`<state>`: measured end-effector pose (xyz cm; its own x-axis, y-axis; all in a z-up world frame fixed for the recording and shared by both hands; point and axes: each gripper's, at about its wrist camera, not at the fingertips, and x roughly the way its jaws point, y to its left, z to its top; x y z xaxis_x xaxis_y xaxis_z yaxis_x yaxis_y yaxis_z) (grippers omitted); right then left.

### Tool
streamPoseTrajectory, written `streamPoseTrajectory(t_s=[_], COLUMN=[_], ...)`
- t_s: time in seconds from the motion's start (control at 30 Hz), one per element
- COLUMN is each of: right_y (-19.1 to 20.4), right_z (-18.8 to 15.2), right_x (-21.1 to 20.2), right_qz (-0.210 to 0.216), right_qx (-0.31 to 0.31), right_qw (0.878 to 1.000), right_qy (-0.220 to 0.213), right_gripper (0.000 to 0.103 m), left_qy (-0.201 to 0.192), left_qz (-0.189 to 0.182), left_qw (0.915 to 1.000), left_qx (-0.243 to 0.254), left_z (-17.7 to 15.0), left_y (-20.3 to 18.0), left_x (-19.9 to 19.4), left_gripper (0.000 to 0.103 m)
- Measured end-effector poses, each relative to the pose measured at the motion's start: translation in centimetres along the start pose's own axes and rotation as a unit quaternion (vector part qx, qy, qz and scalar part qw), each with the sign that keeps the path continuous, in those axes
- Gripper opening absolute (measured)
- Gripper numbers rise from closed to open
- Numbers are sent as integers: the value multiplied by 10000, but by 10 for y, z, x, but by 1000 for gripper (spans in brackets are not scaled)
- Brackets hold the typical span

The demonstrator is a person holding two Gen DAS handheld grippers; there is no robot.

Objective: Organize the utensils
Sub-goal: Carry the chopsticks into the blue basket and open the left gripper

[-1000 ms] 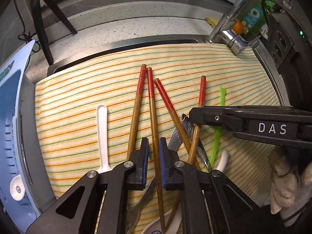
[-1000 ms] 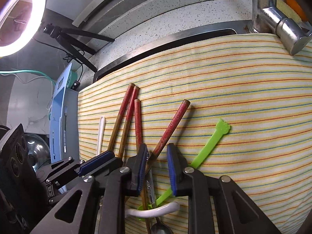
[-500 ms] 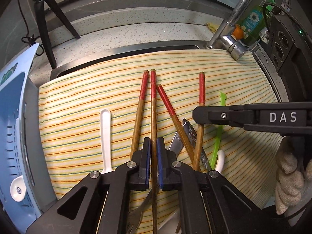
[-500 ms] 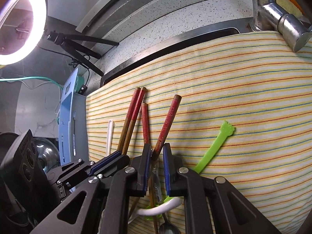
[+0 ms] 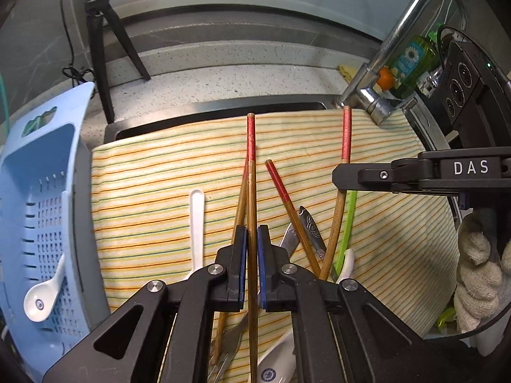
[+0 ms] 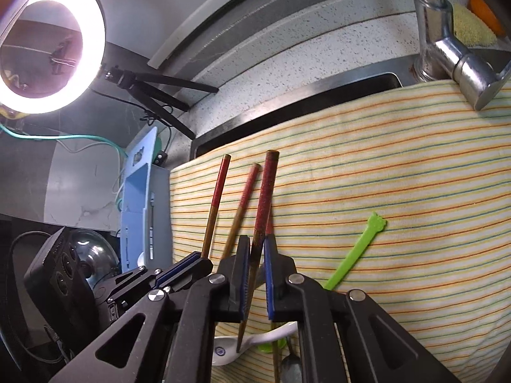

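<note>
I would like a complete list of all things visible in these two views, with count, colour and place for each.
chopsticks: four, brown with red tops; two lie on the cloth, one in each gripper
striped cloth: one, yellow, over the sink
white spoons: four; three on the cloth, one in the basket
green utensil: one, on the cloth
metal cutlery: a fork and at least two others, silver, under the chopsticks
basket: one, light blue, beside the cloth
faucet: one, chrome
soap bottle: one, green
ring light: one, white
left gripper: black, fingers shut on a chopstick
right gripper: black, closing on a chopstick
gloved hand: one, white
</note>
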<state>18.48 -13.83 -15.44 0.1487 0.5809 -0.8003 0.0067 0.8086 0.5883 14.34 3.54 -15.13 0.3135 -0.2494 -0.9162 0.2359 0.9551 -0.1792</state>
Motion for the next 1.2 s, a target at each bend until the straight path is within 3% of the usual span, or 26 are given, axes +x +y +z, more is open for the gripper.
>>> streamPoseTrajectory(t_s=[0.43,0.83,1.2], right_y=[72,150,196], right_z=[8,11,11], right_x=[-13,38,101], right_qz=[530,924,806], right_qx=[-478,-860,-1096], right_qw=[9973,9918,9898], right_qy=[-186,208,427], right_gripper=[6,6,6], left_qy=[-519,-745,-757], left_qz=[295,706,813], left_qw=[9973,9894,9839], left_qx=[-437,-1029,-1399], left_z=[-8,-26,-32], left_y=[50,117,165], left_x=[-55,-88,-89], left_gripper=[5,5,5])
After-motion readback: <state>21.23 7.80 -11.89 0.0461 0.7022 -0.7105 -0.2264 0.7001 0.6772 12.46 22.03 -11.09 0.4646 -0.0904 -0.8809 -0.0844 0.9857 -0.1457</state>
